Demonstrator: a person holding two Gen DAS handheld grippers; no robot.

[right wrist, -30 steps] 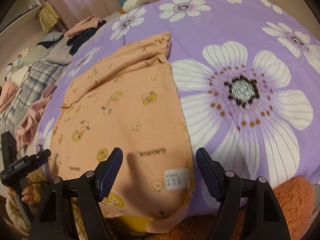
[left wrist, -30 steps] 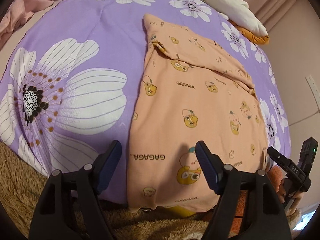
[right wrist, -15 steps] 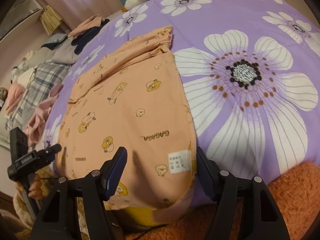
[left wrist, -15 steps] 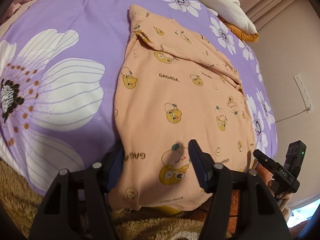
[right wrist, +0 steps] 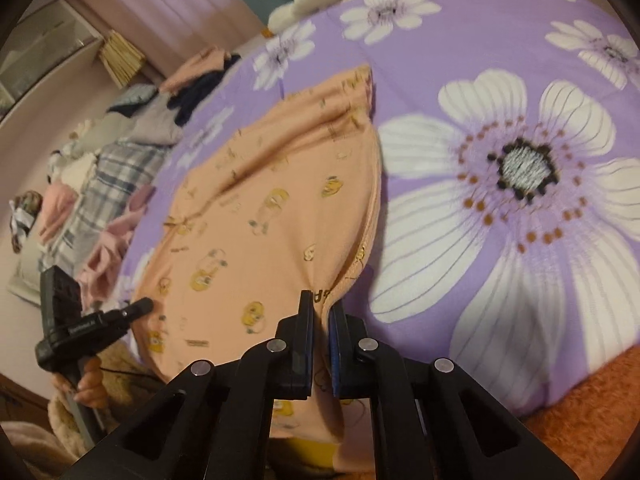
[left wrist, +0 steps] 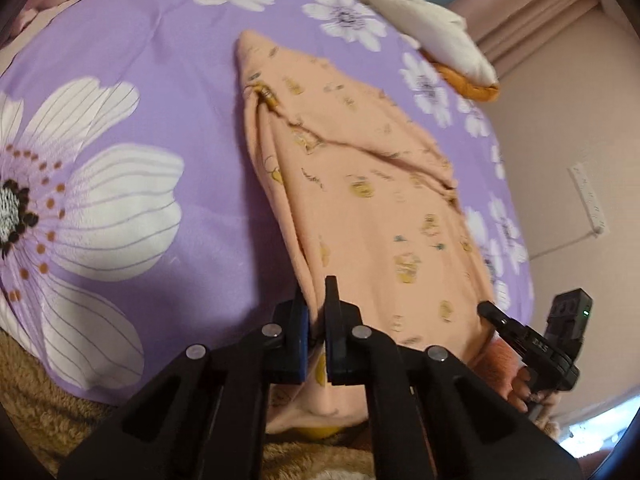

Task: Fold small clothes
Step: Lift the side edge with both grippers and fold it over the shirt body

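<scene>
Now the peach-orange small garment (left wrist: pixel 360 200) with yellow cartoon prints lies flat on the purple flowered bed sheet (left wrist: pixel 168 120), and its near hem hangs a little over the near edge of the bed. Its far part is already doubled over in soft wrinkles. The left gripper (left wrist: pixel 316 320) has just been closing on the near left corner of the garment, and the cloth is pinched between its pads, gathered into a small ridge. The right gripper (right wrist: pixel 320 332) has also just been closing, and it pinches the near right corner close to the side seam, with cloth between its pads as well.

I judge that the step in hand is the grasp of both near corners, at the start of a fold. The next move calls for lifting both corners together, at the same height, and carrying them toward the far edge of the garment, so that the hem lands straight and the cloth does not twist.

Beyond the sheet, a white pillow (left wrist: pixel 420 24) lies at the far corner of the bed, and other clothes (right wrist: pixel 120 184) are piled along the left side.
</scene>
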